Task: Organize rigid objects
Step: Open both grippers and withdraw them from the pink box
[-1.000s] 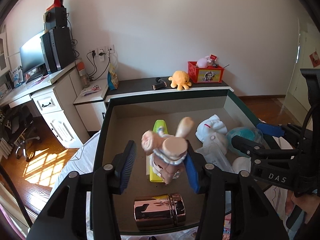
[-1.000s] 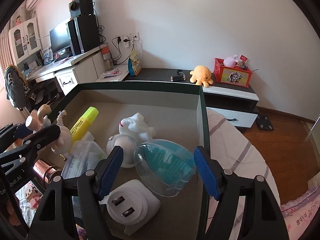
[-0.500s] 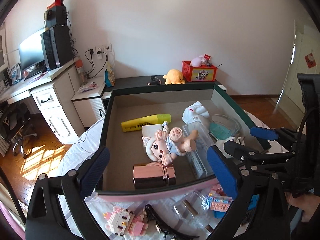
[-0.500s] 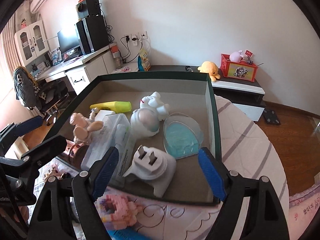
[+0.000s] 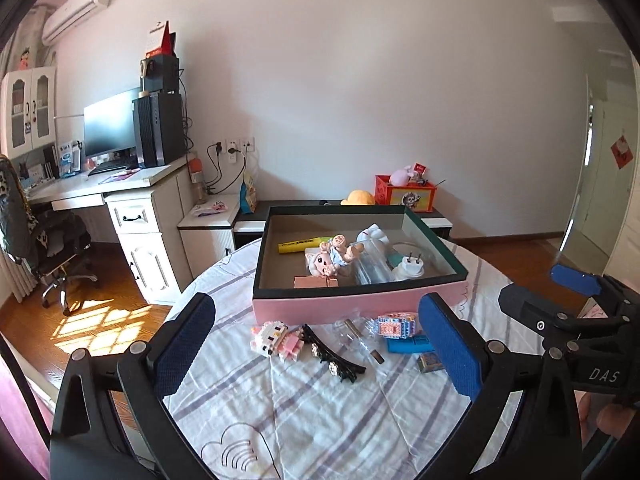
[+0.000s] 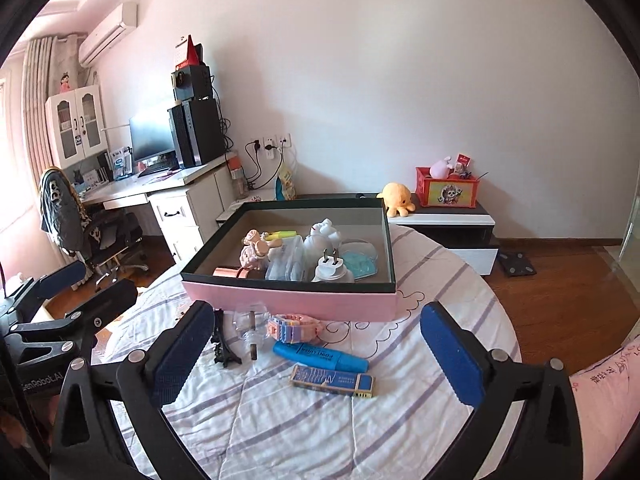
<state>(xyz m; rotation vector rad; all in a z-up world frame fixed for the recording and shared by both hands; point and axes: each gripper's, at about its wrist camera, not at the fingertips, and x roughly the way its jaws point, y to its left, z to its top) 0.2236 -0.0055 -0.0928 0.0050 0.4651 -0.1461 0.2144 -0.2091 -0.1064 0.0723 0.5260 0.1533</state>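
Note:
A pink box [image 5: 360,304] with a dark green rim stands on the round table [image 5: 320,420]; it also shows in the right wrist view [image 6: 292,300]. Inside lie a pig doll [image 5: 330,258], a yellow highlighter [image 5: 300,245], a rose-gold case [image 5: 316,281], a clear case [image 6: 286,262] and a white plug [image 6: 332,268]. In front lie a pink block figure [image 5: 276,338], a black hair clip [image 5: 332,354], a block watch [image 6: 294,328], a blue highlighter [image 6: 320,354] and a blue lighter box [image 6: 332,380]. My left gripper [image 5: 316,354] and right gripper [image 6: 314,354] are open and empty, held back above the loose items.
A white desk [image 5: 132,196] with monitor and an office chair [image 5: 44,236] stand to the left. A low cabinet [image 6: 440,220] with an orange plush and a red box is behind the table. Wood floor lies to the right.
My left gripper opened and let the pig doll drop into the box. Both grippers pulled back and up from the box, bringing the loose items on the table into view.

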